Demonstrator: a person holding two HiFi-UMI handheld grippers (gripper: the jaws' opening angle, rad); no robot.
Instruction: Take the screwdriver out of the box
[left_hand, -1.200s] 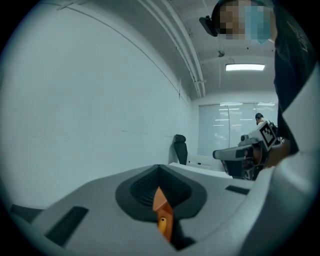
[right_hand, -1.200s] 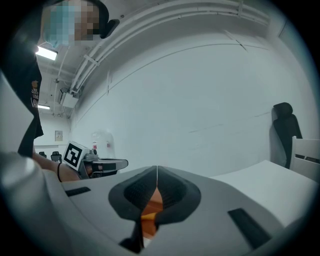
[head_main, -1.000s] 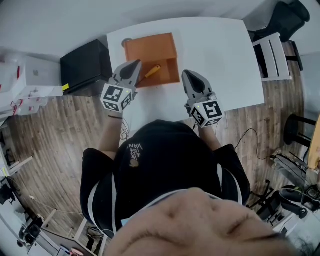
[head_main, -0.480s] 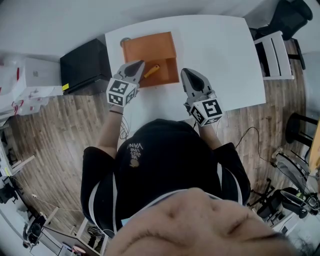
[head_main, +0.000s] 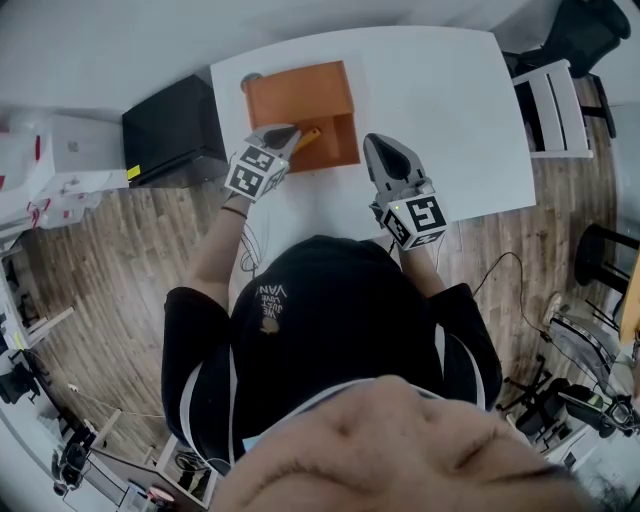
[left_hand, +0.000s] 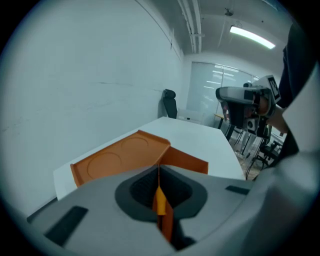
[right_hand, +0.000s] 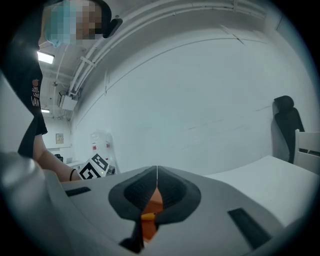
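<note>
Since a second ago, my left tongs (head_main: 283, 132) have dropped and tipped nose-down toward the box (head_main: 305, 100), and their marker cube now sits nearer the box's near edge. My right tongs (head_main: 376, 145) have kept their place.

White tabletop (head_main: 440, 100) extends ahead of both tongs and to the right of the right pair.

Orange box stands open on the tabletop, straight ahead of the left tongs and ahead-left of the right tongs. Its lid lies back flat on the far side; in the left gripper view the lid (left_hand: 120, 156) shows two round recesses. The lower compartment lies nearest to me, between the two pairs of tongs.

Left tongs: tips at the box's near left corner, blades together, nothing clamped. In the left gripper view (left_hand: 159, 175) only a thin seam shows between them, with orange visible below it.

Right tongs: over bare tabletop, just right of the box, apart from it. In the right gripper view (right_hand: 157, 176) the blades are together and hold nothing.

Screwdriver (head_main: 307, 138), handle yellow-orange, lies in the box's near compartment at its left side, just ahead-right of the left tongs' tips. Contact between them cannot be determined.
</note>
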